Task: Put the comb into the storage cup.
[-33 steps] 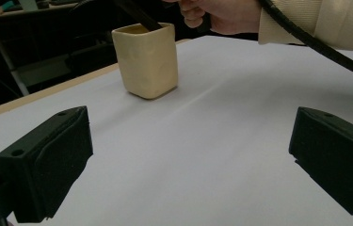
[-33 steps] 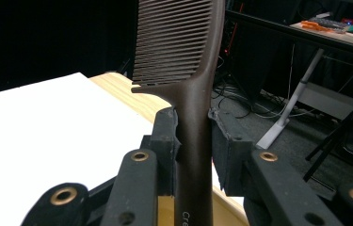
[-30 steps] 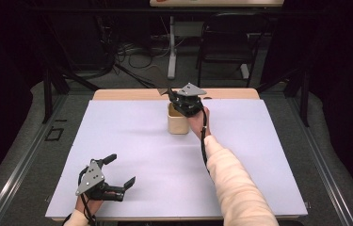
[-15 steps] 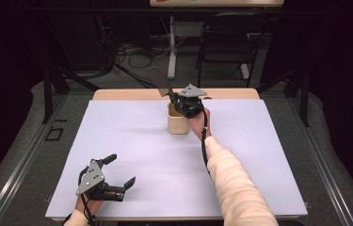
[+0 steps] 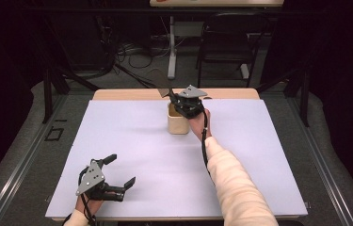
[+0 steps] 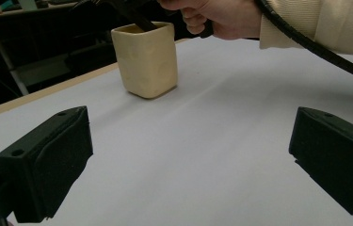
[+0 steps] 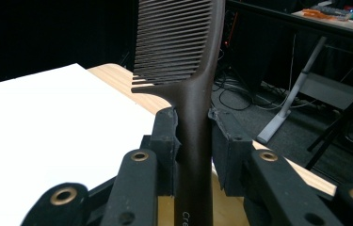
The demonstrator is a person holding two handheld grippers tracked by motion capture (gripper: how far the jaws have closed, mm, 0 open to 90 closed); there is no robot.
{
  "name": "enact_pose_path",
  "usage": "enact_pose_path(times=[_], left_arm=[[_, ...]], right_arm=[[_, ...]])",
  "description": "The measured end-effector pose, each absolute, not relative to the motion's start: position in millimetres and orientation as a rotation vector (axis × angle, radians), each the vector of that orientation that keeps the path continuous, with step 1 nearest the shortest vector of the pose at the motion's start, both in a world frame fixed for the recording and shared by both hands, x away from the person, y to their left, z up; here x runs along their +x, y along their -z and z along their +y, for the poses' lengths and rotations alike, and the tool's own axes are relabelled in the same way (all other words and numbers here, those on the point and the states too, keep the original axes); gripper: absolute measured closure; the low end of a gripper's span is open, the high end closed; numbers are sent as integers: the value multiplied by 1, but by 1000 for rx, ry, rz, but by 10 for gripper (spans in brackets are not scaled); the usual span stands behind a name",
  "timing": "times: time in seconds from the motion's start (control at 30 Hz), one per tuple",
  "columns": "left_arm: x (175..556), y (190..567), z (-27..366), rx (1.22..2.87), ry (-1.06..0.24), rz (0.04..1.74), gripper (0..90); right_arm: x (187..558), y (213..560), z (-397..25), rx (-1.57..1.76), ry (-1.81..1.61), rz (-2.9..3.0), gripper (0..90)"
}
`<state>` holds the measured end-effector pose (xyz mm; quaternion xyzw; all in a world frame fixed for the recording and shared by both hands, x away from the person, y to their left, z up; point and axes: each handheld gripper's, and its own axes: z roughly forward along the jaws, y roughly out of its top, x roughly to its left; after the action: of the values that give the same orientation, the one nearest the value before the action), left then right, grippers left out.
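— At the near left corner of the table [image 5: 132,141], what is the left gripper [image 5: 120,170] doing?

— It rests low by the near edge with its jaws spread wide and nothing between them. Its own camera looks across bare white surface toward the cup [image 6: 147,59].

— And farther back?

— The cup stands upright near the far edge, about midway along it, pale yellow and squarish. The right gripper [image 5: 176,100] hovers just over its rim, jaws clamped on the handle of a comb [image 7: 190,80]. The comb's lower end seems to reach down into the cup; how deep, I cannot tell.

— How would you expect the comb to handle?

— Light, I'd judge, and stiff along the spine and handle. It looks like smooth dark plastic, so likely a bit slippery between the pads. The teeth are fine and would bend or snag, so they are no place to grip.

— So where should one take it?

— On the handle just below the teeth, which is where the jaws sit now, squeezing its flat faces. That keeps it from swivelling.

— Any worry about the cup?

— It looks light enough to tip or slide if the comb catches its rim, and perhaps breakable if ceramic. The free left gripper could steady it from the side.
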<state>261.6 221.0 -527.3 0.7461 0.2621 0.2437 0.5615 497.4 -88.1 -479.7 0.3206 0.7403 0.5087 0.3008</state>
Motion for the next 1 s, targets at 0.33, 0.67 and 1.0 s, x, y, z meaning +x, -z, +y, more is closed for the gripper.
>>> enact_pose_path(times=[0.33,0.67,1.0], left_arm=[[261,527,221,1756,-577,617,1],[261,527,222,1756,-578,616,1],[261,527,221,1757,-579,615,1]], right_arm=[[497,483,-89,859,-1341,1974,722],[498,485,-89,867,-1337,1981,721],[497,489,-87,864,-1321,2010,720]])
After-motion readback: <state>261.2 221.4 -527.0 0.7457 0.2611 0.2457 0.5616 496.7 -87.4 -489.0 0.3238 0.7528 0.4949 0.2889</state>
